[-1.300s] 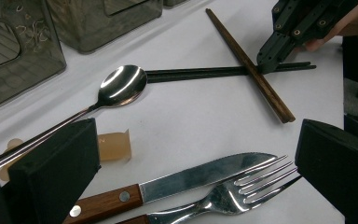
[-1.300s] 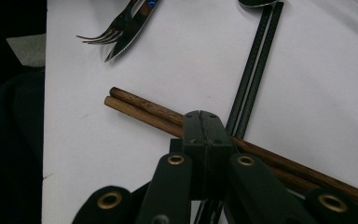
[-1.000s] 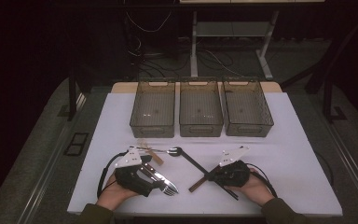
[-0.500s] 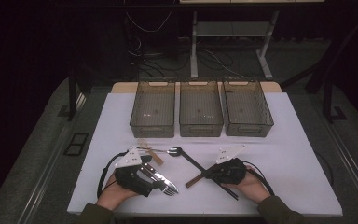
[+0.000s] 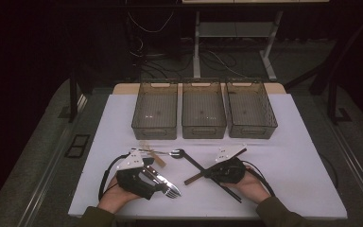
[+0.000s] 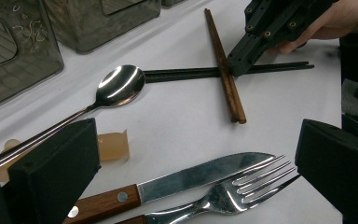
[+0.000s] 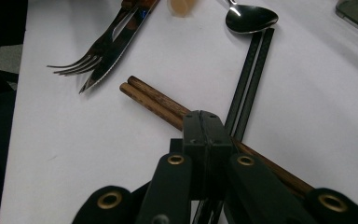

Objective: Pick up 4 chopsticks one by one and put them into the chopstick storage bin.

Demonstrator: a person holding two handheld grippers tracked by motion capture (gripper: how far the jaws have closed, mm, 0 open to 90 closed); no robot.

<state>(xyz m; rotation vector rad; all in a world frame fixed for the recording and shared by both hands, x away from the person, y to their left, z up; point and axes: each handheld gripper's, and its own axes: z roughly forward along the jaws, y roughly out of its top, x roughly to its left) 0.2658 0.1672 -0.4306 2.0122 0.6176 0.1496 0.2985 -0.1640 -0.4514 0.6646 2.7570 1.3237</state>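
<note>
Brown wooden chopsticks (image 7: 158, 107) lie crossed over a pair of black chopsticks (image 7: 249, 79) on the white surface (image 5: 293, 161), and the right claw (image 7: 204, 123) sits right on that crossing with its jaws pressed fully together. From the right gripper view, the shut tips rest on top of the brown pair; whether anything is pinched between them cannot be told. Compared with a second ago, the right hand (image 5: 243, 182) has barely shifted and the brown chopsticks lie at much the same slant in the high view. The left claw (image 6: 196, 154) has kept its place near the front edge, jaws spread wide and holding nothing, with a wood-handled knife (image 6: 182, 179) and a fork (image 6: 233, 189) lying between them. A metal spoon (image 6: 119, 86) rests just beyond, its bowl touching the ends of the black chopsticks. Three grey bins (image 5: 203, 111) stand in a row farther back, unchanged.
</note>
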